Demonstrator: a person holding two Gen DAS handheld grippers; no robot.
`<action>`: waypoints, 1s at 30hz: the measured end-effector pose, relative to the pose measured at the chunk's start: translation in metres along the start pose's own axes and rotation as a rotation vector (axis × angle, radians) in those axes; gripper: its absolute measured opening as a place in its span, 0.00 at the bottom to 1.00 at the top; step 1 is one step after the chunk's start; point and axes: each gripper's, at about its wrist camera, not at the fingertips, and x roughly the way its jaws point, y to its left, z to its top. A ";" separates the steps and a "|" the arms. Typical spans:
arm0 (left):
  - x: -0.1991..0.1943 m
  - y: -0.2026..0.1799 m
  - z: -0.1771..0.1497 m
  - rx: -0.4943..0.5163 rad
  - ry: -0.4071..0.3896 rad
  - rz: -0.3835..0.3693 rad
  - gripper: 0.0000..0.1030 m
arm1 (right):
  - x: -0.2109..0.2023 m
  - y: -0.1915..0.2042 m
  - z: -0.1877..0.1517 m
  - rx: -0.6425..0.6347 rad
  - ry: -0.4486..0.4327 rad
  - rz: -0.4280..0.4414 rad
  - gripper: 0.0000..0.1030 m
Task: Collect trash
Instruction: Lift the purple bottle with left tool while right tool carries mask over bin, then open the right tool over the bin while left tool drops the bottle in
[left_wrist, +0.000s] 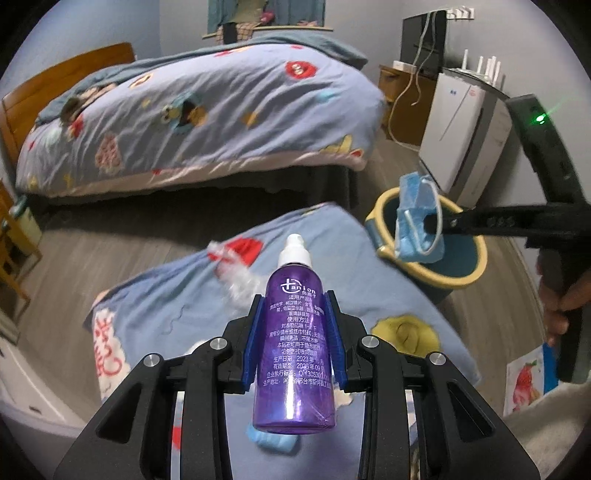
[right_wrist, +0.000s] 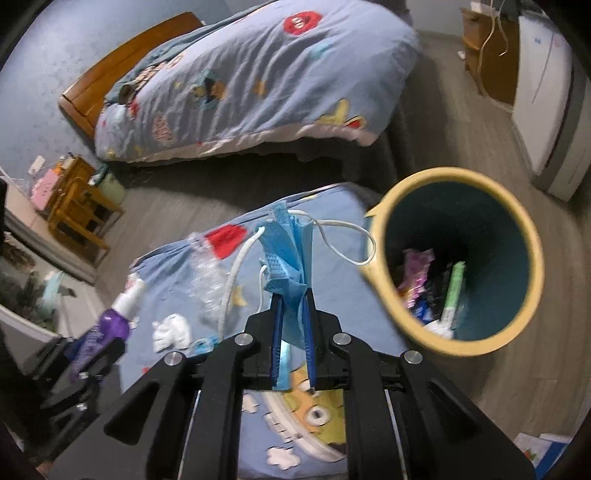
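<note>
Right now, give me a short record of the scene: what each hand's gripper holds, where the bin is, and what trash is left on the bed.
left gripper: shut on purple spray bottle
right gripper: shut on blue face mask
trash bin: on the floor beside the bed, already holding wrappers
left on bed: clear crumpled plastic, white wad

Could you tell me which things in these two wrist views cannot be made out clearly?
- Bin contents: left wrist view, hidden by its wall and the mask.
- Bin bottom: right wrist view, dark and blurred; wrappers unreadable.
- Bottle: right wrist view, blurred; label illegible.
- Clear plastic scrap: left wrist view, blurred, partly behind the bottle.
- Blue item under the bottle: left wrist view, mostly hidden by bottle and left gripper.
</note>
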 end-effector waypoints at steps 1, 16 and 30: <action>0.001 -0.005 0.005 0.008 -0.006 -0.008 0.32 | 0.000 -0.004 0.002 0.001 -0.008 -0.020 0.10; 0.057 -0.093 0.061 0.134 0.006 -0.128 0.32 | 0.012 -0.091 0.029 0.096 -0.024 -0.168 0.10; 0.129 -0.150 0.070 0.234 0.098 -0.169 0.32 | 0.048 -0.190 0.023 0.292 0.070 -0.248 0.10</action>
